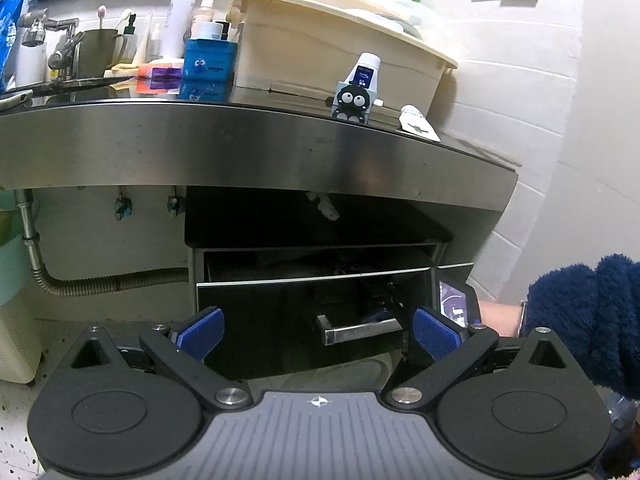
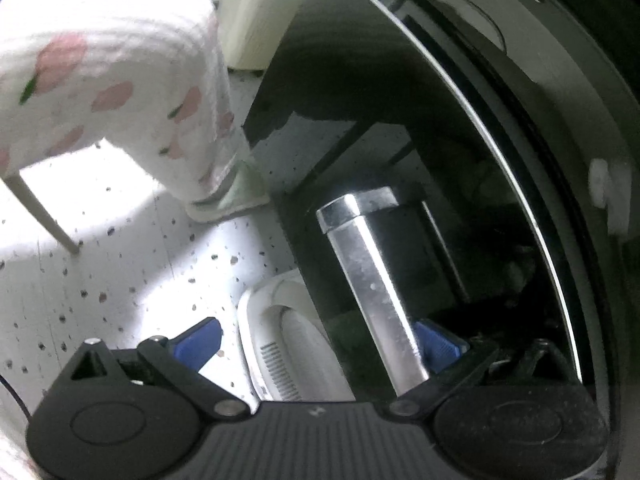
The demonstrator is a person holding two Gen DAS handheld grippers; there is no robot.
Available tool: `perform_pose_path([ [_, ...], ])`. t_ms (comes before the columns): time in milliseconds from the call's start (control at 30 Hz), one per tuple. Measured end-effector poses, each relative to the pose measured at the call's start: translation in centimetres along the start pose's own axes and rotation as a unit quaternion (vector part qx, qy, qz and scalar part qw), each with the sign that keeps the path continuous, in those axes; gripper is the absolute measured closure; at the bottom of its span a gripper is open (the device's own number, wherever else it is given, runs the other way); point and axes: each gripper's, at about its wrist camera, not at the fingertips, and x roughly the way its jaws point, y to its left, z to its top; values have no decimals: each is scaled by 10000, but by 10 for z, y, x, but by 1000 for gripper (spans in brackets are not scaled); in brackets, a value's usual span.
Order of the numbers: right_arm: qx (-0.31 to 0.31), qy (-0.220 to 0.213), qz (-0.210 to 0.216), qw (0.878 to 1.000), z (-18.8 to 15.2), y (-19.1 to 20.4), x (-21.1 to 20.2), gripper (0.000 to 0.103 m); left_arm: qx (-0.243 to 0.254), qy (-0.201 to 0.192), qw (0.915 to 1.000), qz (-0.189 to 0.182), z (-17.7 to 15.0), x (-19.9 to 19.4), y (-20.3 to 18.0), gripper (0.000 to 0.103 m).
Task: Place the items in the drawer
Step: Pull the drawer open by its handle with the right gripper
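Note:
The black glossy drawer under the steel counter stands slightly pulled out, its inside dark. Its metal bar handle lies straight ahead of my open left gripper, which holds nothing. The right gripper comes in from the right beside the handle. In the right wrist view the handle runs between the spread fingers of my right gripper, close against the right pad. On the counter stand a toothpaste tube in a cartoon holder and a white tube.
A beige storage box, a blue box, bottles and a tap crowd the counter. A navy fluffy sleeve is at the right. A person's leg and slipper and a white appliance are on the speckled floor.

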Motion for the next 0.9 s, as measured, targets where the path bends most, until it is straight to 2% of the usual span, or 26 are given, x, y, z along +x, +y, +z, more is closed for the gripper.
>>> perform_pose_path([
  [133,846,-258,245,9958,4,-19,-14,0,120,-90,9999,-12,0,-4,-3,1],
  [233,1859,-694,133,9800,4,-30,-31,0,95,-144,9998,-38,1,-5,-1,1],
  [300,2758,-981,-70,9562,-1,-35,-38,0,19,-140,9999,-72,1,-5,1,1],
  [433,4405,-1190,-389,8890,-13,-45,-40,3,-4,-121,9998,-141,0,-5,1,1],
  [467,4673,-1205,-522,8743,-16,-47,-40,4,3,-137,9998,-138,0,-6,2,1],
  [533,5020,-1177,-729,8537,-20,-51,-37,12,-8,-164,9998,-126,0,-7,2,1],
  [567,5161,-1165,-809,8447,-22,-53,-36,13,-27,-173,9998,-118,0,-7,3,1],
  [667,5314,-1014,-882,8364,-19,-61,-27,15,-108,-175,9997,-97,-1,-8,6,1],
  [900,5258,-677,-1074,8411,-5,-65,-10,13,-191,-160,9996,-92,-2,-7,9,1],
])
